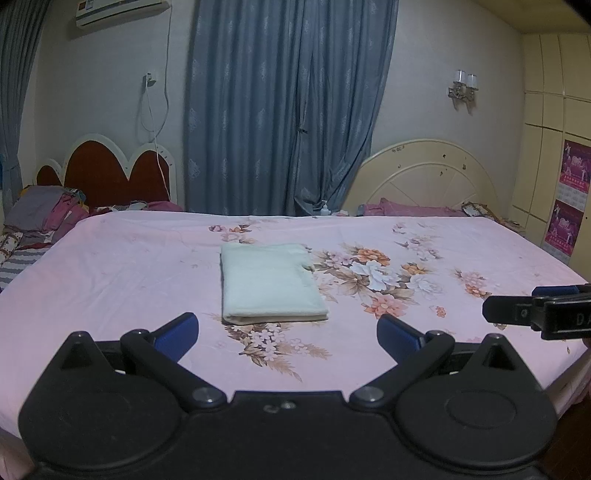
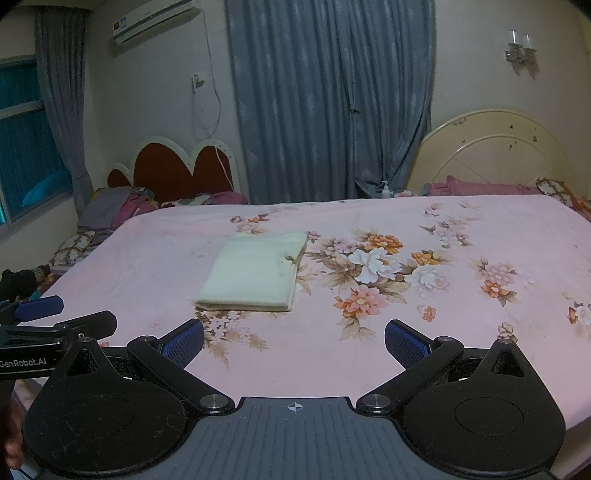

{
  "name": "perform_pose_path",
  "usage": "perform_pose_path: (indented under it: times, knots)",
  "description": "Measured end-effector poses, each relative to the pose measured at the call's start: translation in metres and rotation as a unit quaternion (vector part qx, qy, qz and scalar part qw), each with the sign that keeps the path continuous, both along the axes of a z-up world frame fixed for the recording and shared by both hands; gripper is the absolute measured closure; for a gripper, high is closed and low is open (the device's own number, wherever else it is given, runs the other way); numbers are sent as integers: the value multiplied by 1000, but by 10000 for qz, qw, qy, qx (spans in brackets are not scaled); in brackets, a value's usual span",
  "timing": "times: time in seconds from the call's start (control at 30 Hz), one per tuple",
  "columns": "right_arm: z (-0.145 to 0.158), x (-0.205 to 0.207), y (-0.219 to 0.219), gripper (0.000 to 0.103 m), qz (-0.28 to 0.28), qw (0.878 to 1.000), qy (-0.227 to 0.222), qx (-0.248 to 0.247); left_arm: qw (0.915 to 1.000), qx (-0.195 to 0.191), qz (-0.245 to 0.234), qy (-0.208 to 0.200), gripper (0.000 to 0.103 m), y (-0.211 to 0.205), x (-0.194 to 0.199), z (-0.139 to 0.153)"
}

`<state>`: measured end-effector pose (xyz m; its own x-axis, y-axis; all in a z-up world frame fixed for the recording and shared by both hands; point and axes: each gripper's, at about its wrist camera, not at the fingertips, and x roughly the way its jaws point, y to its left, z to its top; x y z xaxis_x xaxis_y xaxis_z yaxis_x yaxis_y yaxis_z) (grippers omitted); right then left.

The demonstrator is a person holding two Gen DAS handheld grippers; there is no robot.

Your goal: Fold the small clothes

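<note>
Lying folded: cloth (image 1: 271,282), a pale cream rectangle, flat on the bed (image 1: 122,273), its layered edges facing the cameras.
Cloth position: near mid-bed, at 12 o'clock from the left gripper (image 1: 288,334) and about 11 o'clock from the right gripper (image 2: 294,341); just left of the large flower print (image 2: 373,266).
Cloth contact: touched by neither gripper; bare sheet shows between it and both sets of fingertips.
Left gripper: jaws spread wide, holding nothing, blue pads (image 1: 177,334) above the near edge of the bed.
Right gripper: jaws released, wide apart, nothing between them; seen from the left wrist view it enters at 3 o'clock.
Grippers together: side by side at the near edge, well apart from each other.
Bed: pink sheet with orange, white and pink blossoms, smooth around the cloth.
Beyond, 12 o'clock: blue curtain (image 1: 291,107) hanging to the floor.
Beyond, 10 o'clock: red-and-white headboard (image 1: 107,173) with piled bedding (image 1: 48,214) below it.
Beyond, 2 o'clock: cream headboard (image 1: 424,177), wall lamp (image 1: 463,86) above.
High at 11 o'clock: air conditioner (image 2: 155,20).
</note>
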<state>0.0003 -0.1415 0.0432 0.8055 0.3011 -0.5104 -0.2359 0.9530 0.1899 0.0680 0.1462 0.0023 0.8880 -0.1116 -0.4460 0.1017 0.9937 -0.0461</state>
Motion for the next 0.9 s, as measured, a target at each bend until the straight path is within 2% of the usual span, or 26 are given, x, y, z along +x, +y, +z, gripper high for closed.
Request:
perform_pose_path:
  times: [0.9]
  knots:
    - [-1,4,2,0,119,9999,-13,-40,10000,65,-1,-31,1,9,5,4]
